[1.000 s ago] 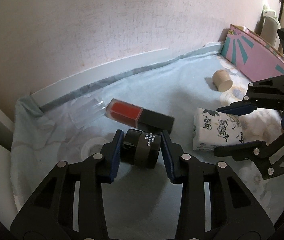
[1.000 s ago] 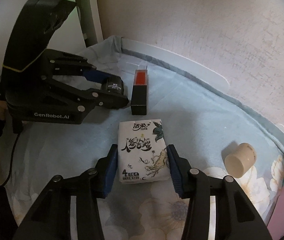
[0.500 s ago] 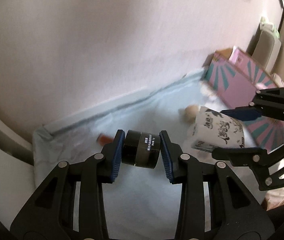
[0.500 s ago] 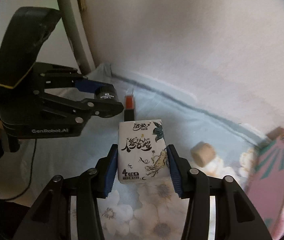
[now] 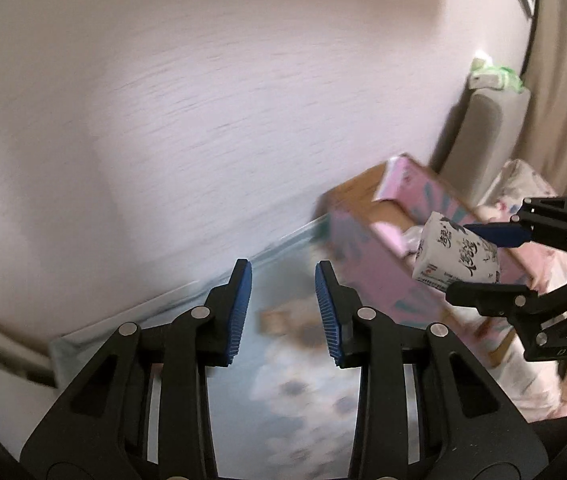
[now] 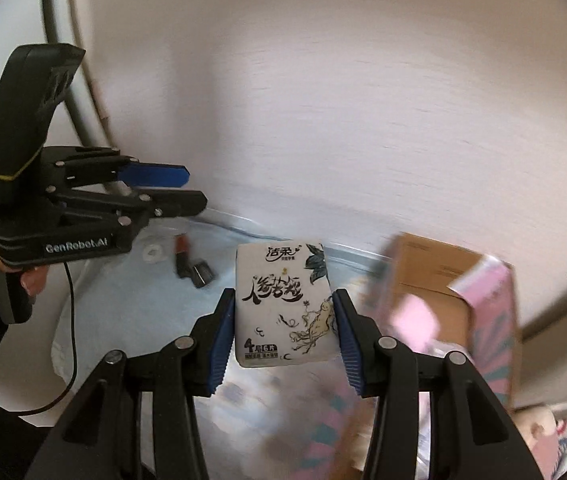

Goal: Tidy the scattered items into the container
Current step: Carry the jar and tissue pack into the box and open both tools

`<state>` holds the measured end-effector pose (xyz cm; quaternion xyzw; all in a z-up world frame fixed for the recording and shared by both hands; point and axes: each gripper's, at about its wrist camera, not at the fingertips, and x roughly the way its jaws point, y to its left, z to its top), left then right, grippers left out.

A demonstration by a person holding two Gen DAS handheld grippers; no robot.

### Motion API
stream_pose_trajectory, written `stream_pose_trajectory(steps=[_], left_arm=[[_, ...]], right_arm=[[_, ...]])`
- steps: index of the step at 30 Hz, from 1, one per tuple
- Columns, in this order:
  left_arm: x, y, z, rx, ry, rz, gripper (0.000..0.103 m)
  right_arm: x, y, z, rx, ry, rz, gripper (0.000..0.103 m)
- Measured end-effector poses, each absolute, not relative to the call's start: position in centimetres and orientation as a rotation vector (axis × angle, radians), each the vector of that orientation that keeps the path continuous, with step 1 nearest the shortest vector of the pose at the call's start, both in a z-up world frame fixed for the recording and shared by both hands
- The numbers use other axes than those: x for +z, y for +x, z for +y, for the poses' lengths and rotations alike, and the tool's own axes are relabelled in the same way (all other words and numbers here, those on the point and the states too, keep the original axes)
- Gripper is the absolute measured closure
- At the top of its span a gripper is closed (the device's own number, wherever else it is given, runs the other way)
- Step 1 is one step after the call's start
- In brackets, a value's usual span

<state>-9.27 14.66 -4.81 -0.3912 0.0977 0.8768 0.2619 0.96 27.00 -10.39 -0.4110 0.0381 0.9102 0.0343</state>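
While the right gripper (image 6: 283,332) carries the tissue pack (image 6: 283,304) clamped between its fingers, in the air and just short of the pink cardboard box (image 6: 463,300), none of the tidying looks finished for certain. That box stands open at the far end of the bed (image 6: 123,304). Something pale lies inside it, too blurred to name. The left gripper (image 5: 281,304) is empty, its fingers a narrow gap apart with nothing between them, and it is held up off the bed. Left behind on the blue sheet, well apart from the box, are at least 3 things: a red-and-black carton (image 6: 182,256), a small dark jar (image 6: 202,274) touching or just beside it, and a pale ring-shaped piece (image 6: 153,252) nearby. A beige blur (image 5: 275,322) lies nearer the box and may be a 4th. By my reading, 1 item is about to go in, and the rest are yet to be fetched, the jar included.
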Motion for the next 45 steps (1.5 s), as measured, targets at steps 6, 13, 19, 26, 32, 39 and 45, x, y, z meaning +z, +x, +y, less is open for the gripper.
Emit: stream_pose_trajectory(steps=[6,13,19,26,32,39,45], left_arm=[[-5.3,-8.8,21.6,2.274,-1.052,0.294,0.073],[-8.5,-8.0,29.4,2.137,-1.090,0.339,0.073],[-11.0,-7.3,33.0,2.074,-1.137,0.352,0.073],[-12.7,-7.3,34.1,2.060,-1.182,0.367,0.073],[-12.8,-7.2,35.0,2.059,-1.219,0.347,0.003],[-12.0,-6.7,34.3,2.089,-1.199,0.316,0.000],[-10.4,-6.3,32.9,2.125,-1.170,0.312,0.000]], right_arm=[[-10.0,5.1,31.5,2.729,-1.229,0.158,0.059],[-12.0,7.9,34.9,2.637,-1.275,0.201,0.059],[-15.3,10.3,36.8,2.575,-1.352,0.294,0.059],[-17.4,10.9,37.8,2.554,-1.405,0.345,0.059],[-17.7,10.7,38.2,2.563,-1.422,0.417,0.041],[-17.3,11.7,37.5,2.589,-1.406,0.374,0.028],[-16.6,12.0,37.6,2.577,-1.389,0.343,0.028]])
